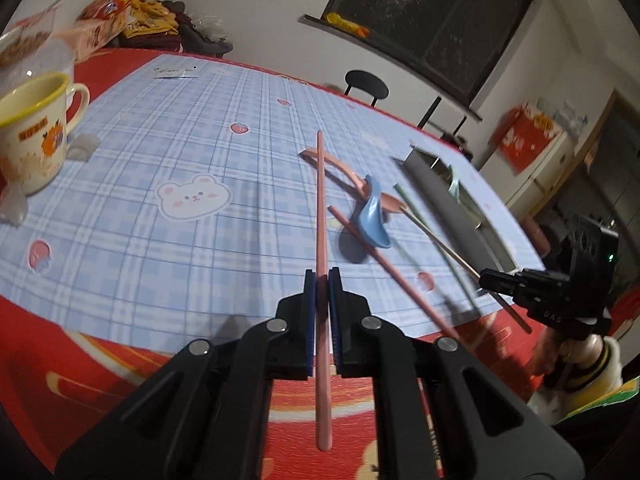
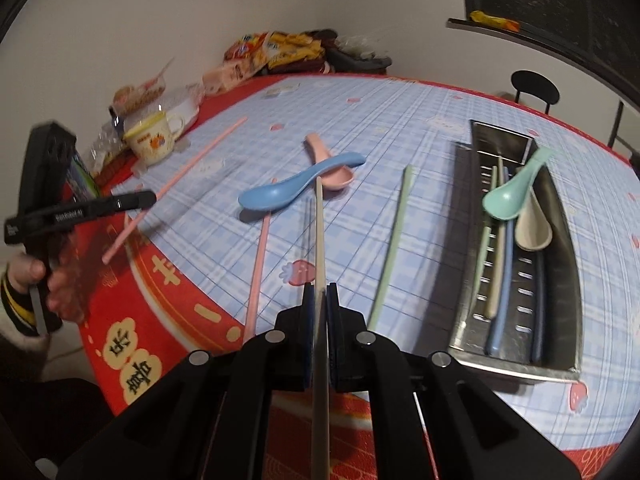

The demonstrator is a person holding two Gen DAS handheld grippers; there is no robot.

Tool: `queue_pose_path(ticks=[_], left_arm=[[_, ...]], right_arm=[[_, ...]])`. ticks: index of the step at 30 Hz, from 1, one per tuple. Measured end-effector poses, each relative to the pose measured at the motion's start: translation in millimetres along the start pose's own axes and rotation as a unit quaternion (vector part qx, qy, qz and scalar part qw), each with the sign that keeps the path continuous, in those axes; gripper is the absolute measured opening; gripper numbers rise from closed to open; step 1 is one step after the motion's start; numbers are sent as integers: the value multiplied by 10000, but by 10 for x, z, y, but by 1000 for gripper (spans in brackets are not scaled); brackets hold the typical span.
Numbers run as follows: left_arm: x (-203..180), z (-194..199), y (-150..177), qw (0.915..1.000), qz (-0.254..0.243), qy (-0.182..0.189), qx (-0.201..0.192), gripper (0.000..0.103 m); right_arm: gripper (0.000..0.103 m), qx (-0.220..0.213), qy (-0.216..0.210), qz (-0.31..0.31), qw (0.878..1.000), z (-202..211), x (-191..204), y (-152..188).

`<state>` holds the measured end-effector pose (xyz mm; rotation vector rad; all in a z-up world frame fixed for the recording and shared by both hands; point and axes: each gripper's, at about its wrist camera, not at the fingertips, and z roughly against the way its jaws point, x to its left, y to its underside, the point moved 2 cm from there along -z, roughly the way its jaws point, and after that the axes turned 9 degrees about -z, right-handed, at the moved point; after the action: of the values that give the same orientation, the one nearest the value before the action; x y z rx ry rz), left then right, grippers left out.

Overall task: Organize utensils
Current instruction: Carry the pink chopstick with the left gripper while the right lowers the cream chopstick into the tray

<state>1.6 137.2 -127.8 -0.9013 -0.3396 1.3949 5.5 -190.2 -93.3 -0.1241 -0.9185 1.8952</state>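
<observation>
Mid-transfer: left gripper (image 1: 321, 280) clamps a pink chopstick (image 1: 320, 200), right gripper (image 2: 319, 292) clamps a beige chopstick (image 2: 319, 232); next, carry both to the metal tray (image 2: 560, 240) right of the right gripper.

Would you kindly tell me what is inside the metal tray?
The metal tray holds a mint spoon lying over a beige spoon, plus several chopsticks. The spoons cover the chopsticks' far ends, so their count is uncertain.

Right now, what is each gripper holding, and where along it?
Left gripper clamps a pink chopstick partway along. Right gripper clamps a beige chopstick around mid-length.
</observation>
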Motion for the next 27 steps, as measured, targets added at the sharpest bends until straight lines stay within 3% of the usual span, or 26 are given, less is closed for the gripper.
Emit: queue_pose_path(ticks=[6,14,22,27], left_arm=[[-107,0,-71,9994,228,179,-194,10],[-560,-213,-418,9983,-51,461,-359,10],[-1199,-796,-914,9915,-110,1215,-454,10],[-1572,-1363,-1041,9888,155,1482,-98,10]], right_arm=[[6,-417,-145,-389,9983,197,-211,-102],[6,-888,24,-835,9925,403,-644,-233],[6,-1565,347,-1573,9745,527,-1259,-459],[6,-1466,459,-1893,9698,366,-1472,-489]])
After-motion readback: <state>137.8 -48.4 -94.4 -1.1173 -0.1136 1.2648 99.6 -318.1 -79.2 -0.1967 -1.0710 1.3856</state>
